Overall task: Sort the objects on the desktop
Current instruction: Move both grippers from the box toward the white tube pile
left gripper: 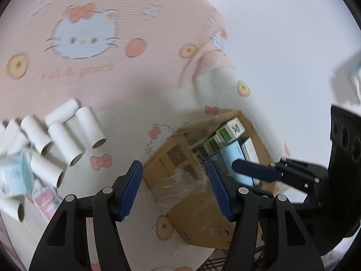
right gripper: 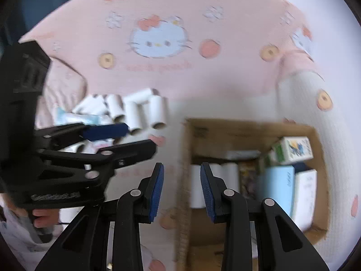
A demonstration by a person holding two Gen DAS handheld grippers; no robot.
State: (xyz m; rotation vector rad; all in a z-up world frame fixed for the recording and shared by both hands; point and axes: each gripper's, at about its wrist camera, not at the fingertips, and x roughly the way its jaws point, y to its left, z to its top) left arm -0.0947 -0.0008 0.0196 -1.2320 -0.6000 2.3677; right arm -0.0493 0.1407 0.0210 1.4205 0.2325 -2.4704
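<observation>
A brown cardboard box (left gripper: 180,158) stands on a pink cartoon-cat cloth and holds small cartons and white rolls; it also shows in the right wrist view (right gripper: 239,131). A pile of white cardboard rolls (left gripper: 65,133) lies left of it, seen too in the right wrist view (right gripper: 140,110). My left gripper (left gripper: 174,185) is open and empty, hovering over the box's near left corner. My right gripper (right gripper: 181,187) is open and empty above the box's left wall. The right gripper's fingers (left gripper: 255,169) show over the box in the left view; the left gripper (right gripper: 126,140) shows at left.
Inside the box are green-and-white cartons (right gripper: 291,149), a light blue carton (right gripper: 279,185), a white carton (right gripper: 304,192) and white rolls (right gripper: 225,180). A light blue packet (left gripper: 15,174) and a pink packet (left gripper: 45,198) lie by the roll pile.
</observation>
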